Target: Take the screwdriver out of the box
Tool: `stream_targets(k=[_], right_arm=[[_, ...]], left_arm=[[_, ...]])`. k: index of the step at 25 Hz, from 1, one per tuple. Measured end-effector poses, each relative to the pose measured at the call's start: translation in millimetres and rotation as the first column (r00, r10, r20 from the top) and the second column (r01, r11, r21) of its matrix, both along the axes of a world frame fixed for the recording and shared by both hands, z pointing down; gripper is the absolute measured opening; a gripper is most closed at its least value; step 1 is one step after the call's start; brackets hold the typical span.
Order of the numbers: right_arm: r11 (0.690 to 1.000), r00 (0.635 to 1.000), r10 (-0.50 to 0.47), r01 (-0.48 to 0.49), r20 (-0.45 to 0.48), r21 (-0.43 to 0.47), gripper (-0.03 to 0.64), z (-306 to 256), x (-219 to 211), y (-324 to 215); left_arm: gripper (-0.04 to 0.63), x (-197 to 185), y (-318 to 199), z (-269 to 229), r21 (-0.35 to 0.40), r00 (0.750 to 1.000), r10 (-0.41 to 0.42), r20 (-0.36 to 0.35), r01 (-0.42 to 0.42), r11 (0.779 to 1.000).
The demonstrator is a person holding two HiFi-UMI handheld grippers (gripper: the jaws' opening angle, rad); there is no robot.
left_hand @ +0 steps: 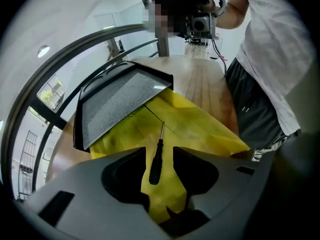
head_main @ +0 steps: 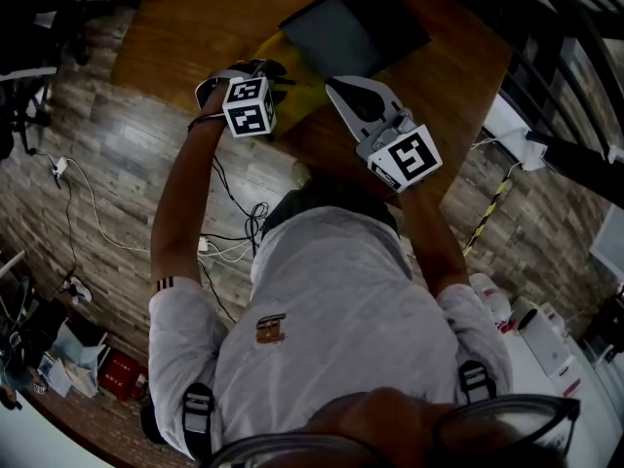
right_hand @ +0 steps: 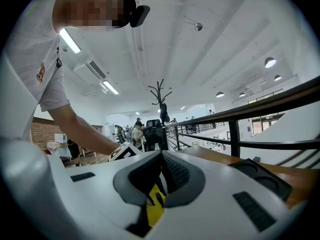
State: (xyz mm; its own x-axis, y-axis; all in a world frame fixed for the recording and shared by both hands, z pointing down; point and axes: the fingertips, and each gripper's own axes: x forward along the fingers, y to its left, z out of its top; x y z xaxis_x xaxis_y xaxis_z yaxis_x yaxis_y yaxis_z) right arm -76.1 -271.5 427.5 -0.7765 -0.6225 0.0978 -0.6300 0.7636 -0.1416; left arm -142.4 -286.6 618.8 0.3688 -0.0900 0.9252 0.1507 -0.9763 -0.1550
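Head camera looks down; all views share the table.

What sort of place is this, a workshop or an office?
Probably a big open office or lab hall. A wooden table stands beside a metal railing, and beyond it are a coat stand, people in the distance and ceiling lights.

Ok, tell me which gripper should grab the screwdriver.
Left gripper: open jaws straddle the screwdriver on the yellow sheet. The right gripper, jaws together, points level, not at it.
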Motion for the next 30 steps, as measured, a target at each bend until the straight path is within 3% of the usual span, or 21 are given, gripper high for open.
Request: stream_targets(k=[8,16,22,30], right_arm=[[1.000,1.000,0.013,-0.013,0.007,-0.004,0.032,4,8,-4],[0.999,1.000,0.025,-0.025,0.002,-0.023,0.032,12,20,-5],[0.999,0.999,0.034,-0.034,0.009,-0.025,0.032,13,22,-2],[0.999,0.999,0.039,-0.039,0.008,-0.025,0.032,11,23,4]], left_arm=[[0.166,1,-11,14,-0.038,0.997,0.037,0.073,-0.035,0.999],[0.162,7,-14,23,-0.122,0.991,0.064,0.116,-0.050,0.991],[0.126,7,-10,23,-0.194,0.994,0.039,0.098,-0.019,0.981],[0.092,7,-5,20,-0.194,0.998,-0.005,0.067,0.018,0.981]])
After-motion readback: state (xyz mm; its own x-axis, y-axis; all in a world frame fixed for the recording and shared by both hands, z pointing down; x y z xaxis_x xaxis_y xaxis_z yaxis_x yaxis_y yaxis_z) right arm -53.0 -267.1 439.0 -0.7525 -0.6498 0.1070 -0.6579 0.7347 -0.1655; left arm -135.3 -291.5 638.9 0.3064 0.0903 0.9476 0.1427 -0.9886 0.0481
